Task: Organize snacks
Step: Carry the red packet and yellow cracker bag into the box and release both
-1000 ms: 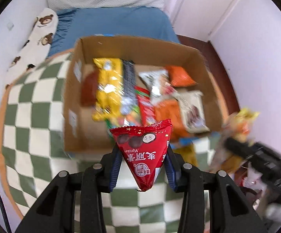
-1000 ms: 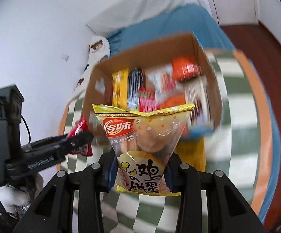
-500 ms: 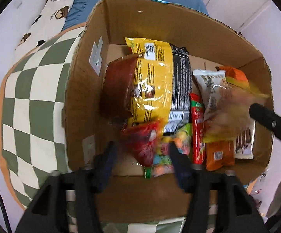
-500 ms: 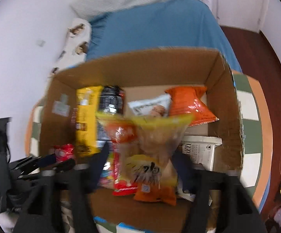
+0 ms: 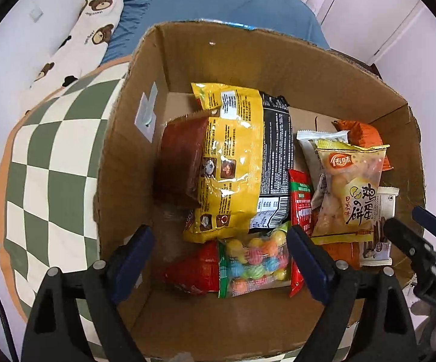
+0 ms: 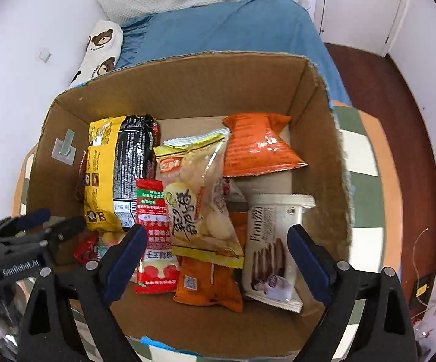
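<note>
An open cardboard box [image 5: 248, 39] [image 6: 187, 84] holds several snack packets. My left gripper [image 5: 221, 241] hangs over its near left part, jaws opening, pads touching nothing. Below it a red triangular packet [image 5: 200, 267] lies loose on the box floor beside a bag of coloured candy balls [image 5: 254, 265]. My right gripper [image 6: 218, 238] is over the near right part, jaws opening too. The yellow egg-biscuit bag [image 6: 197, 199] [image 5: 347, 193] rests free on top of other packets. Each gripper shows at the edge of the other's view.
A big yellow-and-black bag [image 5: 236, 163], an orange bag [image 6: 257, 147], a white wafer packet [image 6: 275, 241] and a red sachet [image 6: 154, 235] fill the box. It stands on a green-checked tablecloth [image 5: 52, 166]. Behind are a blue bed [image 5: 218, 6] and a bear pillow [image 5: 94, 21].
Both grippers came down over the box and opened. The red packet left the left jaws and the yellow bag left the right jaws; both now lie in the box.
</note>
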Demonstrator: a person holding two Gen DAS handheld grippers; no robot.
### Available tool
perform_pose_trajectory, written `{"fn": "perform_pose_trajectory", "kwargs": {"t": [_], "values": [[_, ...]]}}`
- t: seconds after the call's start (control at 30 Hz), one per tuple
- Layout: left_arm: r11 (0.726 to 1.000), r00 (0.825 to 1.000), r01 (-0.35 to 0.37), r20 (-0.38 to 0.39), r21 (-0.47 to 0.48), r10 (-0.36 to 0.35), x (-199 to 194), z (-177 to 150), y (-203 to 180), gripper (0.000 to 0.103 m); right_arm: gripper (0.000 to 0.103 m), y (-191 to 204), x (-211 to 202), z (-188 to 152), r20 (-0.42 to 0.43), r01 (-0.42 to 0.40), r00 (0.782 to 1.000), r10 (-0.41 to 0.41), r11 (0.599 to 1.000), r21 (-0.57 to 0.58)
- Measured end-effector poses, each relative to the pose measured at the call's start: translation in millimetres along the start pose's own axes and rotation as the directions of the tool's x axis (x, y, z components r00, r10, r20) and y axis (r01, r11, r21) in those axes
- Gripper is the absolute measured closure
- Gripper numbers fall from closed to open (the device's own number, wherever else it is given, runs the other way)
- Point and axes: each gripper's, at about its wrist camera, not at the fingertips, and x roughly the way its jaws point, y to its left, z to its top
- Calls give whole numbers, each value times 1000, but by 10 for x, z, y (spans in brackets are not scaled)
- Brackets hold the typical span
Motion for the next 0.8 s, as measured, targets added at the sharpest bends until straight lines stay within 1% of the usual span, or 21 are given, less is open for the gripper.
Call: {"fn": "perform_pose_trajectory", "kwargs": {"t": [0.13, 0.23, 0.43, 0.6, 0.8], "values": [[1000, 999, 13, 36, -2, -13, -143, -30, -35, 13, 7, -3, -125, -104, 33, 17, 999, -17, 1000, -6], [1000, 998, 3, 67, 11, -4, -296, -70, -58, 13, 7, -14, -250, -183, 61, 22, 998, -22, 1000, 1], [1000, 989, -3, 148, 19, 0, -597, -236, -80, 13, 7, -32, -574, -343, 139, 37, 990, -39, 999, 19], [999, 977, -19, 214, 41, 10, -872, -442, -135, 13, 7, -4, -865, -513, 196, 53, 979, -54, 999, 12], [997, 956, -27, 293, 67, 6, -1199, -734, -218, 13, 7, 48, -1179, -758, 252, 57, 966, -56, 998, 5]]}}
